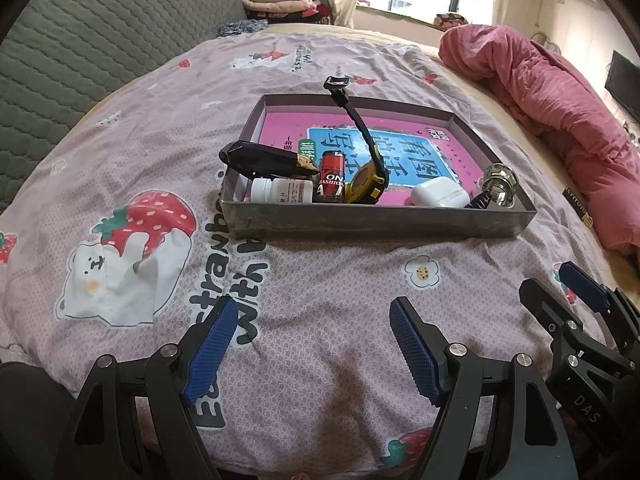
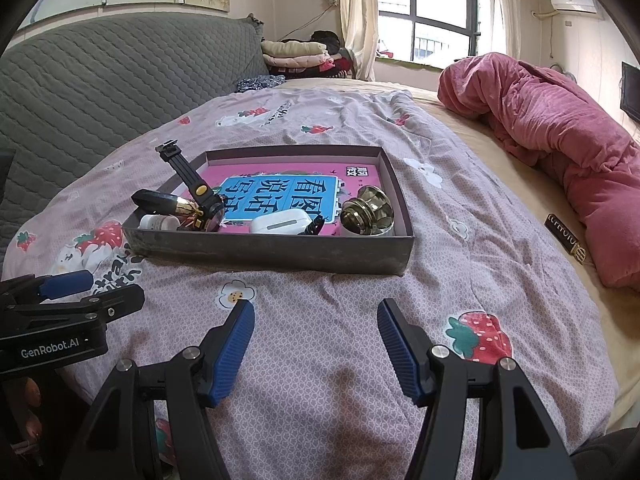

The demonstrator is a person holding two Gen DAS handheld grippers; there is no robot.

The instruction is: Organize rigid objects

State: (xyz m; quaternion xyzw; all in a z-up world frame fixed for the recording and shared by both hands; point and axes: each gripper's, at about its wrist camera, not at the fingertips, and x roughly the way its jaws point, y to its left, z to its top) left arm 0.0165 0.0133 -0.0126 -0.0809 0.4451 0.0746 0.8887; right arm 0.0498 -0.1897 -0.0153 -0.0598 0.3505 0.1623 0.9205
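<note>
Setting: a bed covered by a pale pink quilt printed with strawberries and white bears (image 1: 168,184), with a rolled rose-pink blanket (image 2: 560,144) far off to the right of both grippers.

Left gripper (image 1: 312,344): black frame with blue ribbed pads, jaws spread wide and empty, hovering over bare quilt.

Right gripper (image 2: 316,344): same build, jaws likewise released and holding nothing, just beside the left one.

Tray: a shallow grey cardboard box lid (image 1: 380,222) lying straight ahead of both grippers, beyond their fingertips, with a pink and blue printed book flat on its floor.

Inside the tray, along the near wall: a small white plastic pill bottle (image 1: 280,191) lying on its side; a black case with a gold-patterned tip (image 1: 260,160) resting on the left rim; a red and black cylindrical can (image 1: 331,182); a black and yellow tape measure (image 1: 370,184) with its strap arching up (the end pokes above the far wall); a white glossy earbud case (image 1: 438,196); a brass-coloured round doorknob (image 2: 370,210) at the right end.

Progress: every small rigid object in view sits in the tray, so the gathering looks essentially done.

Left to do: perhaps only straightening the leaning pieces; a dark flat item by the blanket (image 2: 566,236) may be a label, too unclear to tell.
</note>
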